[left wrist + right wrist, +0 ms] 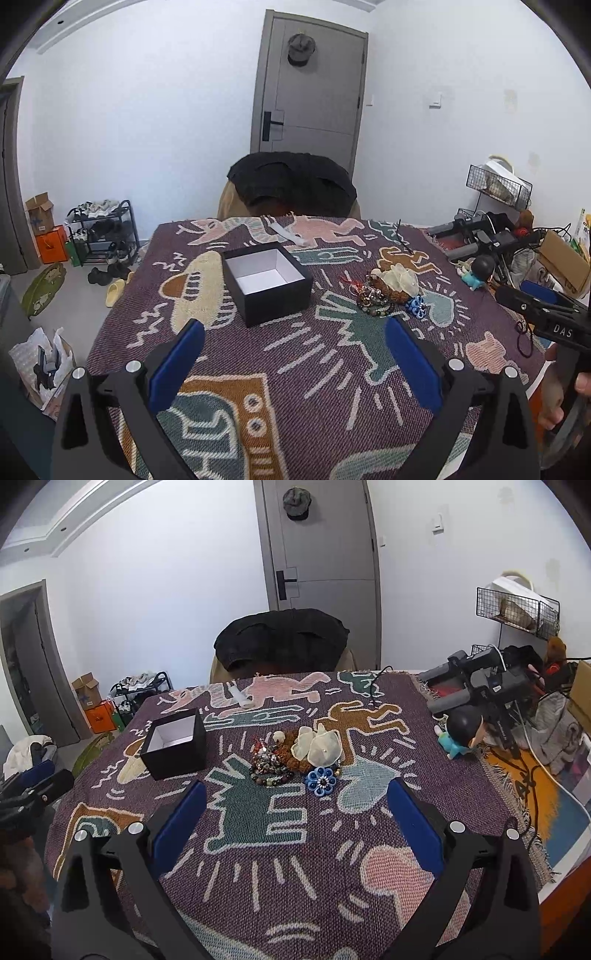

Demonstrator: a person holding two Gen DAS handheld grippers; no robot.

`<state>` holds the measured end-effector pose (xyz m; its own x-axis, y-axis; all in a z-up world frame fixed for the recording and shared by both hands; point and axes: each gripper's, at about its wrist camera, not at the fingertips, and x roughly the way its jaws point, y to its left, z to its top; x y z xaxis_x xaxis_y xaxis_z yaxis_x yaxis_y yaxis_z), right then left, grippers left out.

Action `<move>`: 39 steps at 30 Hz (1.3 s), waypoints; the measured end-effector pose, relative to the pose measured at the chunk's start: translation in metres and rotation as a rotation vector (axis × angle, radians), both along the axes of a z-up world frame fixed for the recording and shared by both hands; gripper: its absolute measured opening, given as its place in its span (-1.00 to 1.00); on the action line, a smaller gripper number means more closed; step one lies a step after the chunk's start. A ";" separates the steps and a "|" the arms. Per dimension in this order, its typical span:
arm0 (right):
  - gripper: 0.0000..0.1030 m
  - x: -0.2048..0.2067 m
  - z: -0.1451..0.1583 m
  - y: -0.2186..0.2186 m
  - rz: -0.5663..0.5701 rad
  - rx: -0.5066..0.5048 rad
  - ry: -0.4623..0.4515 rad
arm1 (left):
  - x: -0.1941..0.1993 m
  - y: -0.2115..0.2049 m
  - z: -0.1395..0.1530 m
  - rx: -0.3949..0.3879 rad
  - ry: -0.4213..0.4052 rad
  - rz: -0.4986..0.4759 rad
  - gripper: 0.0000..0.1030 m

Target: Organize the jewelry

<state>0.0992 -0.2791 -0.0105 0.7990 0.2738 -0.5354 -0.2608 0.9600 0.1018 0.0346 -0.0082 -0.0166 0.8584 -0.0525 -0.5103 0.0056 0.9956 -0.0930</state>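
Left wrist view, jewelry pile (388, 291) tangled, pieces indistinct, box (267, 280) interior partly hidden

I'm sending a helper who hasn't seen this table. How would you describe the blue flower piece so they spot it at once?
On the patterned blanket, right of the open black box, lies a small heap of jewelry. The blue flower piece sits at the heap's near edge, below the cream fabric flowers. It is the only blue item: a ring of petals around a dark centre.

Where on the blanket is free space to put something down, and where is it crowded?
Free: the near stretch of blanket between both open grippers and the jewelry pile; also the far strip behind the black box. Crowded: the gap between box and pile, and the right edge by the figurine.
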 end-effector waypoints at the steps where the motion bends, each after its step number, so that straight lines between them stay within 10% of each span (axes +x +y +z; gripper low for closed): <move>1: 0.89 0.004 -0.001 -0.001 -0.002 -0.001 0.000 | 0.004 -0.001 0.000 -0.005 0.004 -0.001 0.84; 20: 0.88 0.059 -0.035 -0.019 0.005 0.080 0.094 | 0.096 -0.042 -0.016 -0.033 0.097 -0.102 0.56; 30: 0.37 0.086 -0.053 -0.035 -0.004 0.156 0.182 | 0.149 -0.075 -0.031 -0.118 0.193 -0.216 0.28; 39: 0.34 0.115 -0.056 -0.049 -0.013 0.255 0.249 | 0.205 -0.100 -0.045 -0.231 0.308 -0.239 0.06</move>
